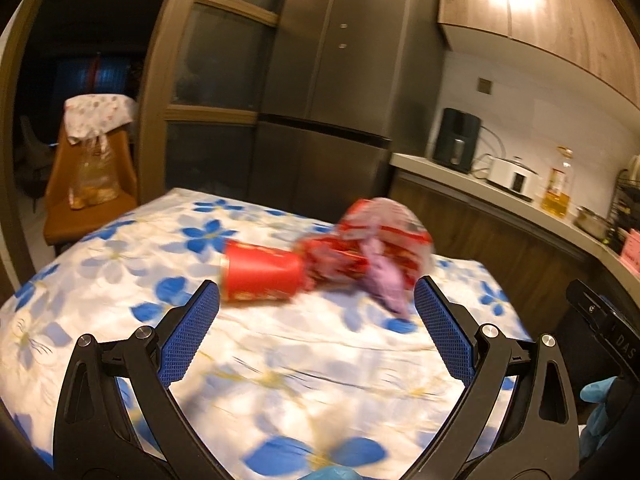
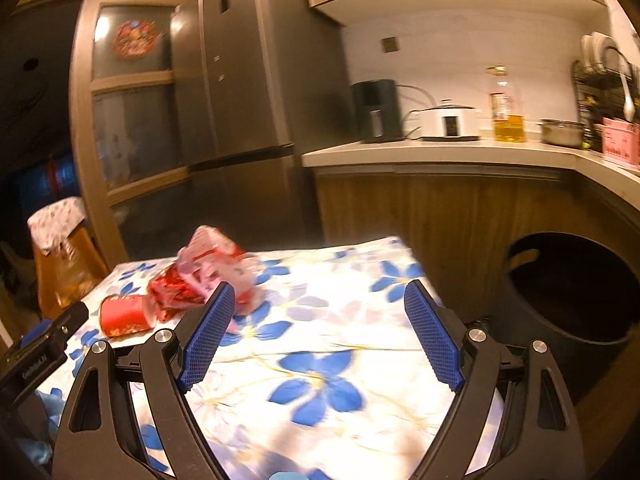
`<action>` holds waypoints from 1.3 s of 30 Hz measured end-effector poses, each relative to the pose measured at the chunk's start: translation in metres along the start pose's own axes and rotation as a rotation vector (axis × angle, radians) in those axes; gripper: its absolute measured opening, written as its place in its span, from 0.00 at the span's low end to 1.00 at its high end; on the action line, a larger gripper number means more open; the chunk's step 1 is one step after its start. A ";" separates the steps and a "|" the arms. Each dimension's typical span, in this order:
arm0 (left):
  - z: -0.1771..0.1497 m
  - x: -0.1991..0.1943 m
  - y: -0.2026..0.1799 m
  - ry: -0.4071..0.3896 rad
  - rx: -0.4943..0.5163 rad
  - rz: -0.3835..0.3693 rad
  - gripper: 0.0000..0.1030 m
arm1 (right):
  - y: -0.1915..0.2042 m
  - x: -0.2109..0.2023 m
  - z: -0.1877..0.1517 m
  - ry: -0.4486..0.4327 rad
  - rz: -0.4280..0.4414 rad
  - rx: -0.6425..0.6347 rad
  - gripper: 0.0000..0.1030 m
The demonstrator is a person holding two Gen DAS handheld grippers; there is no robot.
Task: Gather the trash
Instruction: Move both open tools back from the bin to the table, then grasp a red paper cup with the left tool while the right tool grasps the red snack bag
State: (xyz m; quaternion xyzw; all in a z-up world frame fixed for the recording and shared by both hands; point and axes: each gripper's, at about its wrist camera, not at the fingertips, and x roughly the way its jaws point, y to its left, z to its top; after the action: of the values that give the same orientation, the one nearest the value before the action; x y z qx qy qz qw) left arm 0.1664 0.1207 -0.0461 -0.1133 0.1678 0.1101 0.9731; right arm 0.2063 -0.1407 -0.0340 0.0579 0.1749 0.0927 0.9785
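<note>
A red paper cup [image 1: 260, 276] lies on its side on the flowered tablecloth [image 1: 280, 380]. Against its open end sits a crumpled heap of red and clear wrappers [image 1: 376, 236] with a purple scrap [image 1: 386, 280]. My left gripper [image 1: 316, 304] is open just short of the cup and the heap, with nothing between its blue pads. The right wrist view has the cup [image 2: 122, 316] and the wrappers [image 2: 200, 276] to the left, beyond the left finger. There my right gripper [image 2: 320, 304] stands open over bare cloth [image 2: 320, 360]. Both views are blurred.
A dark round bin [image 2: 568, 300] stands on the floor at the table's right corner. Behind it a wooden counter [image 2: 440, 156] carries a black appliance, a white cooker [image 2: 448, 120] and an oil bottle [image 2: 506, 108]. A fridge [image 1: 332, 80] stands behind the table, an orange chair [image 1: 88, 184] to the left.
</note>
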 end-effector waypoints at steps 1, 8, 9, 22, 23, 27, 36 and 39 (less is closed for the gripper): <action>0.002 0.003 0.008 -0.002 -0.009 0.012 0.93 | 0.007 0.007 0.000 0.004 0.008 -0.007 0.82; 0.015 0.028 0.044 0.000 -0.062 0.063 0.93 | 0.047 0.060 0.003 0.033 0.062 -0.032 0.81; 0.016 0.033 0.048 0.002 -0.065 0.066 0.93 | 0.052 0.069 0.004 0.037 0.065 -0.037 0.81; 0.018 0.080 0.068 0.082 -0.077 0.020 0.89 | 0.084 0.149 0.009 0.096 0.063 -0.090 0.59; 0.018 0.084 0.069 0.097 -0.081 0.016 0.88 | 0.084 0.152 0.008 0.104 0.067 -0.091 0.56; 0.015 0.100 0.074 0.155 -0.106 -0.005 0.77 | 0.088 0.161 0.002 0.130 0.078 -0.114 0.40; 0.007 0.111 0.074 0.235 -0.131 -0.096 0.22 | 0.090 0.151 -0.002 0.128 0.110 -0.146 0.07; 0.006 0.106 0.071 0.235 -0.138 -0.159 0.13 | 0.087 0.141 -0.001 0.113 0.110 -0.140 0.04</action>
State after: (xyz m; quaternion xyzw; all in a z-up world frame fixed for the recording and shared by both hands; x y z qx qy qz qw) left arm 0.2475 0.2084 -0.0914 -0.2047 0.2629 0.0298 0.9424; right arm 0.3224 -0.0277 -0.0691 -0.0063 0.2194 0.1612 0.9622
